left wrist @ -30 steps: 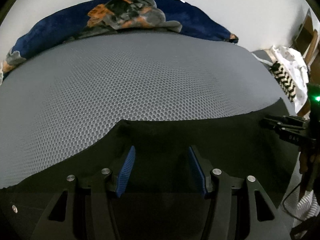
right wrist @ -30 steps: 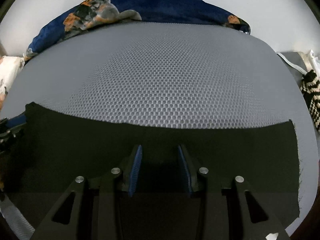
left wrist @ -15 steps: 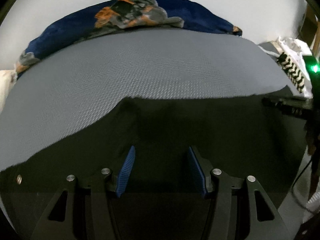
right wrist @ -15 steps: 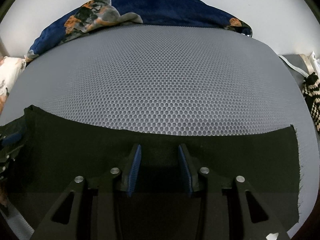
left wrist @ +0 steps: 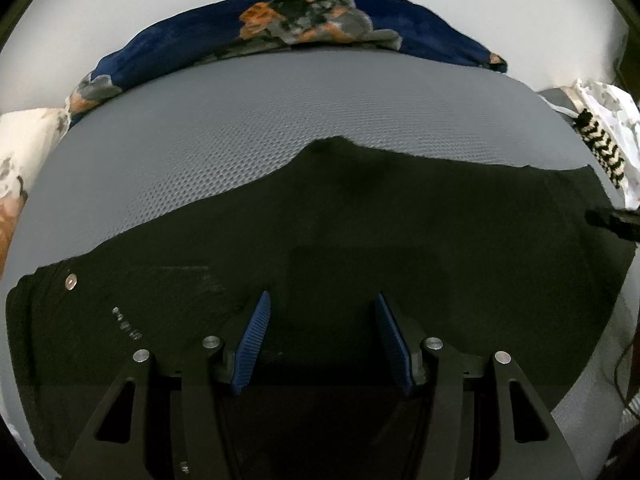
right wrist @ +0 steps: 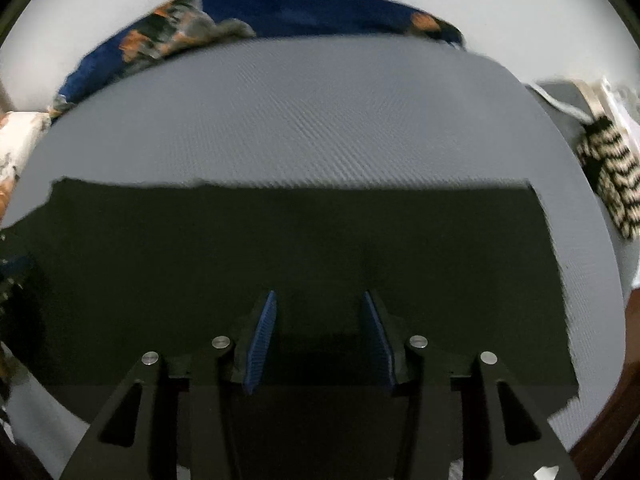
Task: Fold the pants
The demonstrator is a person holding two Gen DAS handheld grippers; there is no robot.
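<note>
Black pants lie spread flat on a grey mesh bed. Their waistband, with a silver button, sits at the left. My left gripper hovers open over the pants, and only flat fabric shows below the gap between its blue pads. In the right wrist view the pants fill the lower half, with a straight far edge. My right gripper is above them. Its jaws are opening and nothing is pinched between them. The right gripper's tip pokes in at the right edge of the left wrist view.
A dark blue blanket with orange and grey print is bunched along the far side of the bed against a white wall. A black-and-white striped cloth lies off the bed's right edge. A pale floral pillow is at the far left.
Both views have shifted, so the pants now cover more of each frame. The waistband button has come into the left view. The right gripper's jaws stand wider apart, and its view is blurred by motion.
</note>
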